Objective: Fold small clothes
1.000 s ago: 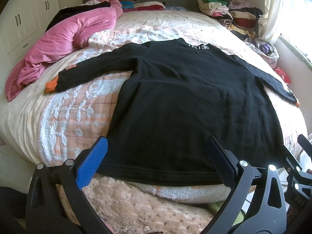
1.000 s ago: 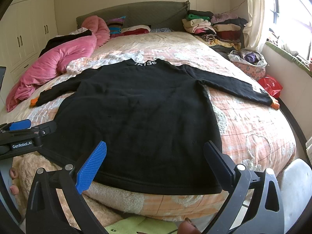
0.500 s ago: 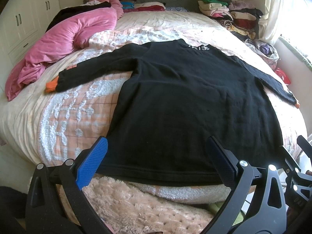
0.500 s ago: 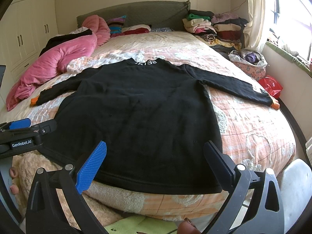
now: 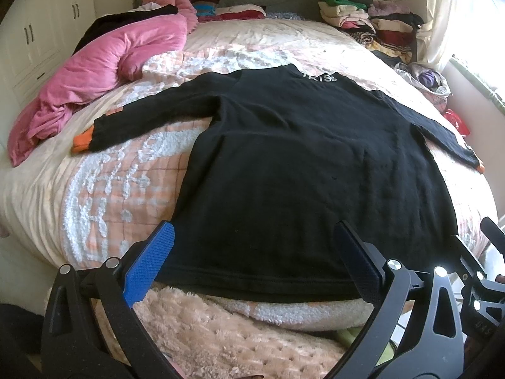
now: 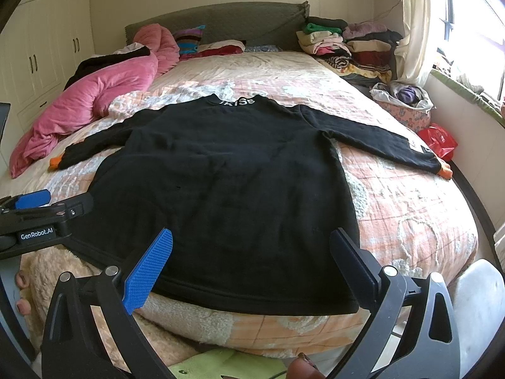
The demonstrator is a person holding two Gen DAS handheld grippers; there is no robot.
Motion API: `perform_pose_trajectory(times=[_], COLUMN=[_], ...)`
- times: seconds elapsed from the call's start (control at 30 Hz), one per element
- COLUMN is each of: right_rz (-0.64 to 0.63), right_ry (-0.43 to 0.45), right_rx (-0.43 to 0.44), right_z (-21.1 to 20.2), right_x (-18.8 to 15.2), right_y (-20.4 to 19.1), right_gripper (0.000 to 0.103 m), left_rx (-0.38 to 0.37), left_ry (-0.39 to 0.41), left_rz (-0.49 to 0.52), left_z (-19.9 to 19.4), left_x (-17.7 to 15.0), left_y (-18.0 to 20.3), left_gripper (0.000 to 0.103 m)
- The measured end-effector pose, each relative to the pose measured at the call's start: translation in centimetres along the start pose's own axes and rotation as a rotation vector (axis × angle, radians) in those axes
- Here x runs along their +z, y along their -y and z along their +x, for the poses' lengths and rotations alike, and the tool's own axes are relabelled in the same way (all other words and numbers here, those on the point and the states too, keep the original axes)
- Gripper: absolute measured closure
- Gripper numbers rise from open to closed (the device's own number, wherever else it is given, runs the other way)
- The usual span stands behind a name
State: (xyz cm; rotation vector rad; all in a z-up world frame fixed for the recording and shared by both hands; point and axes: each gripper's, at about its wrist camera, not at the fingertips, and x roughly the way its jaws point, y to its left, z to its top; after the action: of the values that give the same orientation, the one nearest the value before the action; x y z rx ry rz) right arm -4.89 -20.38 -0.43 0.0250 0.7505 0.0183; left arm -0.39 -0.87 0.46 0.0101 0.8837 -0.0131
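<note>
1. Now the black sweater [image 5: 300, 173] lies flat on the bed [image 5: 104, 195], back side up so far as I can tell, with its collar toward the headboard and its hem at the foot edge, nearest both claws.
2. Its long axis runs straight away from the claws, hem to collar; the two sleeves stretch out sideways, each ending in an orange cuff [image 5: 81, 140].
3. The left claw [image 5: 252, 262] hangs just short of the hem, jaws spread wide and holding nothing. In its own view the hem's left corner sits just beside the blue pad [image 5: 150, 263].
4. The right claw [image 6: 249, 260] is likewise spread wide and empty, poised over the hem; the hem's right corner lies just beside its dark finger [image 6: 353, 265].
5. Seen from the right wrist view, the left claw [image 6: 34, 218] sits off to the left, near the hem's left corner, so each claw is nearer its own side of the garment.
6. My judgement: no fold has been made yet, and the sweater looks spread and ready.
7. The coming move turns on this pairing. Each sleeve lies well apart from the claws, up toward the shoulders, while the hem corners are close at hand.
8. A pink quilt [image 5: 104, 72] and piles of folded clothes [image 6: 347, 44] sit farther up the bed, clear of the sweater.
</note>
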Motion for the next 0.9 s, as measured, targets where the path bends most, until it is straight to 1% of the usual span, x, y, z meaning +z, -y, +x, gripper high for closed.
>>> perform_pose_trajectory(times=[0.4, 0.67, 0.9], right_rz=[0.003, 0.019, 0.014], right_ry=[-0.005, -0.011, -0.005], right_rx=[0.002, 0.018, 0.005], right_z=[0.3, 2.3, 4.2], right_x=[0.2, 2.7, 5.2], right_y=[0.0, 1.3, 2.2], right_gripper=[0.004, 0.004, 0.004], left_rx=[0.003, 0.018, 0.013], left_ry=[-0.005, -0.002, -0.022], left_rz=[0.012, 0.026, 0.038], left_z=[0.6, 1.8, 3.6], left_x=[0.8, 2.8, 4.6], left_y=[0.3, 1.3, 2.8], left_gripper=[0.008, 0.008, 0.008])
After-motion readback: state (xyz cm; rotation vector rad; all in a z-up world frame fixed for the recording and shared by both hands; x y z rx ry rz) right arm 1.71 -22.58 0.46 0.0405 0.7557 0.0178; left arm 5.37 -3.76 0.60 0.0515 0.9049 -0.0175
